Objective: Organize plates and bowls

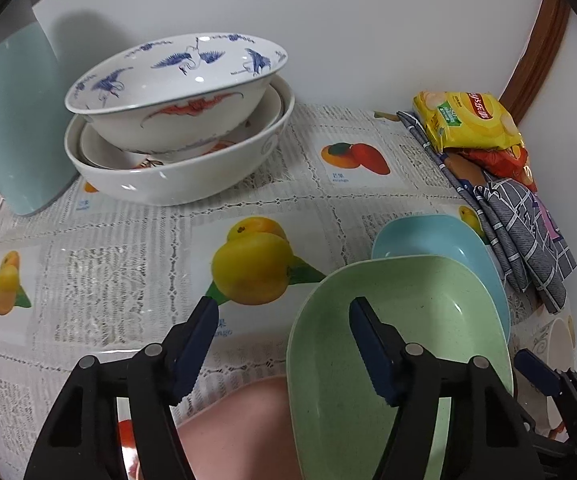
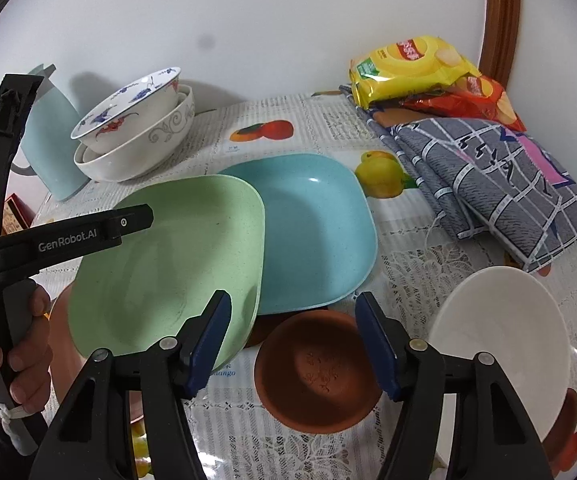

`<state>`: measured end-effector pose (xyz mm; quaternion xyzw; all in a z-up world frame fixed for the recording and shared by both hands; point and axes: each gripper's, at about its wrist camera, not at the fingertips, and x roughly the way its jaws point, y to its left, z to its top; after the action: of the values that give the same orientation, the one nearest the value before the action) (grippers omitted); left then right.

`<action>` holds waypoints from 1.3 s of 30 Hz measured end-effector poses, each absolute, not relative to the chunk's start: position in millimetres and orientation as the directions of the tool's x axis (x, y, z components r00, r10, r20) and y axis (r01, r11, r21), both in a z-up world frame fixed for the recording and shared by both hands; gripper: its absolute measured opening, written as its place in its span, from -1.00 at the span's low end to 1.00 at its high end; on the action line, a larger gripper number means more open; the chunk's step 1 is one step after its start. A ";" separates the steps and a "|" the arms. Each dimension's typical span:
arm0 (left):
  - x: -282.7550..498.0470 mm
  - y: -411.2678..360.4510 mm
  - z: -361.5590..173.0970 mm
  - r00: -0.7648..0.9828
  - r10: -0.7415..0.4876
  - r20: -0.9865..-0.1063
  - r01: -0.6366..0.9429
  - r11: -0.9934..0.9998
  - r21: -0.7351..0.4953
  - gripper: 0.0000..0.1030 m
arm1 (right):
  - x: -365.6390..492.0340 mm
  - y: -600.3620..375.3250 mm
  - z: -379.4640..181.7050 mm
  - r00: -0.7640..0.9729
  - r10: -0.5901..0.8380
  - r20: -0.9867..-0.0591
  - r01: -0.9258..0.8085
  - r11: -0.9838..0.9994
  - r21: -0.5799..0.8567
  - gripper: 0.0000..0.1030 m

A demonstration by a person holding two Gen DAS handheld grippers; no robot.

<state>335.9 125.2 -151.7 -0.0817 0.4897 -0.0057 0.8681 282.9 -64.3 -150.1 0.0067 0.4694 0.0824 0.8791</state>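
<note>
Overlapping green plate, blue plate, speckled

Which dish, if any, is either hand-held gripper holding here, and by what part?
None. The left hand-held gripper straddles the green plate's left rim with its pads apart; the right hand-held gripper hangs open above the brown bowl.

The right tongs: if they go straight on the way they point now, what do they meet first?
Probably the brown bowl, which lies directly between and beyond the open fingers of the right tongs. Depth is unclear in this fisheye view, so the near edge of the blue plate is possible instead.
</note>
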 end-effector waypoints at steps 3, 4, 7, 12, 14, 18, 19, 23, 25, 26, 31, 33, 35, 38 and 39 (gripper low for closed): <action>337.8 124.8 -154.2 0.524 -0.097 -0.846 -0.062 0.986 -0.152 0.09 | 286.5 -63.1 -154.2 0.538 0.158 -0.828 -0.144 0.985 0.094 0.06; 338.6 125.1 -154.6 0.525 -0.098 -0.846 -0.059 0.987 -0.151 0.08 | 287.7 -62.1 -155.2 0.536 0.162 -0.829 -0.150 0.984 0.095 -0.02; 337.9 124.9 -154.3 0.527 -0.134 -0.839 -0.040 0.983 -0.182 -0.11 | 289.4 -60.8 -155.8 0.547 0.168 -0.820 -0.150 0.983 0.102 -0.40; 333.5 119.2 -150.8 0.528 -0.188 -0.828 -0.003 0.975 -0.223 -0.65 | 291.9 -57.8 -155.9 0.542 0.217 -0.812 -0.168 0.975 0.148 -0.80; 329.8 117.4 -148.0 0.537 -0.183 -0.824 -0.001 0.976 -0.218 -0.68 | 291.3 -55.5 -154.8 0.549 0.203 -0.811 -0.163 0.977 0.135 -0.83; 322.3 119.4 -137.9 0.552 -0.199 -0.810 -0.002 0.971 -0.240 -0.72 | 288.9 -57.8 -151.6 0.557 0.188 -0.809 -0.145 0.981 0.128 -0.84; 319.9 119.8 -135.2 0.555 -0.202 -0.807 -0.001 0.970 -0.244 -0.73 | 288.1 -59.8 -150.1 0.556 0.194 -0.808 -0.141 0.980 0.138 -0.85; 306.1 119.2 -120.3 0.570 -0.206 -0.796 0.004 0.969 -0.249 -0.74 | 278.2 -64.4 -136.3 0.574 0.204 -0.793 -0.132 0.979 0.156 -0.86; 298.3 120.4 -112.0 0.580 -0.208 -0.788 0.000 0.967 -0.256 -0.74 | 272.3 -64.8 -129.2 0.584 0.202 -0.786 -0.133 0.979 0.153 -0.86; 293.5 120.8 -107.4 0.585 -0.207 -0.784 0.000 0.967 -0.256 -0.74 | 268.6 -64.3 -124.6 0.590 0.201 -0.782 -0.134 0.979 0.151 -0.86; 269.8 123.1 -89.1 0.606 -0.203 -0.769 0.000 0.967 -0.256 -0.74 | 249.7 -67.8 -107.0 0.598 0.232 -0.767 -0.126 0.973 0.196 -0.87; 261.0 123.2 -82.6 0.612 -0.206 -0.764 0.005 0.966 -0.257 -0.74 | 240.4 -68.6 -100.1 0.606 0.238 -0.759 -0.130 0.971 0.202 -0.88; 251.8 123.3 -75.8 0.620 -0.207 -0.757 0.006 0.966 -0.259 -0.74 | 230.1 -70.1 -93.4 0.613 0.240 -0.752 -0.125 0.970 0.208 -0.88; 238.4 121.8 -64.9 0.632 -0.203 -0.748 0.011 0.967 -0.253 -0.74 | 216.3 -71.1 -83.8 0.630 0.242 -0.738 -0.121 0.969 0.215 -0.88; 235.3 121.2 -62.5 0.636 -0.202 -0.745 0.012 0.968 -0.252 -0.74 | 211.6 -71.3 -80.6 0.634 0.243 -0.734 -0.120 0.969 0.218 -0.88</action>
<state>235.3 121.2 -62.5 -0.1121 0.4227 -0.0595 0.8973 211.6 -71.3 -80.6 0.0743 0.4155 0.1007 0.9009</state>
